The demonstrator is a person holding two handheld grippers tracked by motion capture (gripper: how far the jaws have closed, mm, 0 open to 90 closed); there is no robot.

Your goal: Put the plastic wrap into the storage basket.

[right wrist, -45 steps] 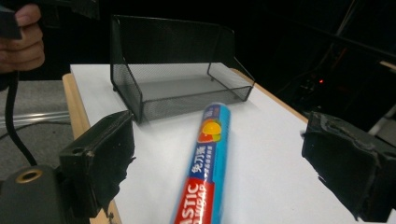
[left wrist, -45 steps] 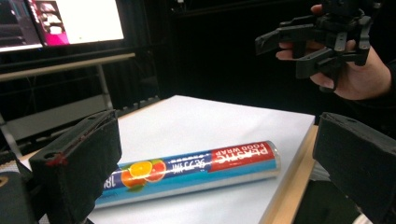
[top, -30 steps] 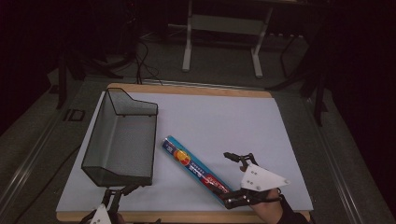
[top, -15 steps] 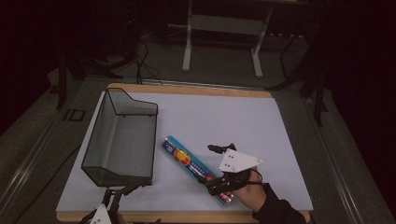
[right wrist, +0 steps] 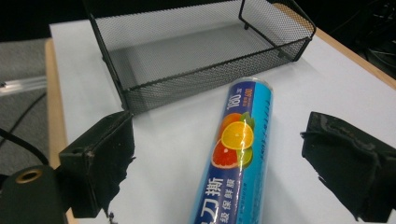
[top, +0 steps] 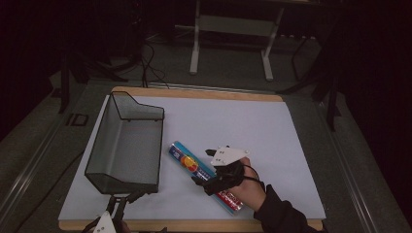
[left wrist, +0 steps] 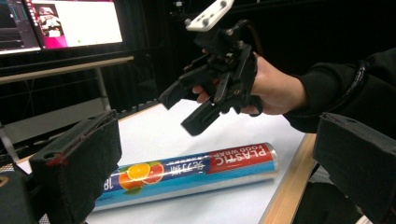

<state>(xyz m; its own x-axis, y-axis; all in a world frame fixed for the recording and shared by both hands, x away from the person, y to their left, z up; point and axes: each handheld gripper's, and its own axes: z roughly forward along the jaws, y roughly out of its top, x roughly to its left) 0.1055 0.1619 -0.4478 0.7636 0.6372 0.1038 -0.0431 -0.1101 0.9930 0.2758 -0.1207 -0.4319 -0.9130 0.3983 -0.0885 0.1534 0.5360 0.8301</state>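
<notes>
A blue and red roll of plastic food wrap (top: 186,160) lies flat on the white table top, slanting from beside the basket toward the near right. My right gripper (top: 203,167) hovers over the roll's middle, open, one jaw on each side of it and not touching. In the right gripper view the roll (right wrist: 238,140) runs up between the spread jaws of the right gripper (right wrist: 222,149). My left gripper (top: 125,198) is open at the table's near edge, below the basket. The left gripper view shows the roll (left wrist: 187,172) side-on with the right gripper (left wrist: 187,109) held above it.
An empty black wire-mesh basket (top: 124,182) stands on the left of the table (top: 243,121), its near wall (right wrist: 196,79) close to the roll's end. The wooden table edge (left wrist: 285,186) runs along the near side. A lit monitor (left wrist: 70,23) stands beyond the table.
My right gripper has moved left from the roll's right side until it straddles the roll, still open. The left gripper, the roll and the basket have not moved.
</notes>
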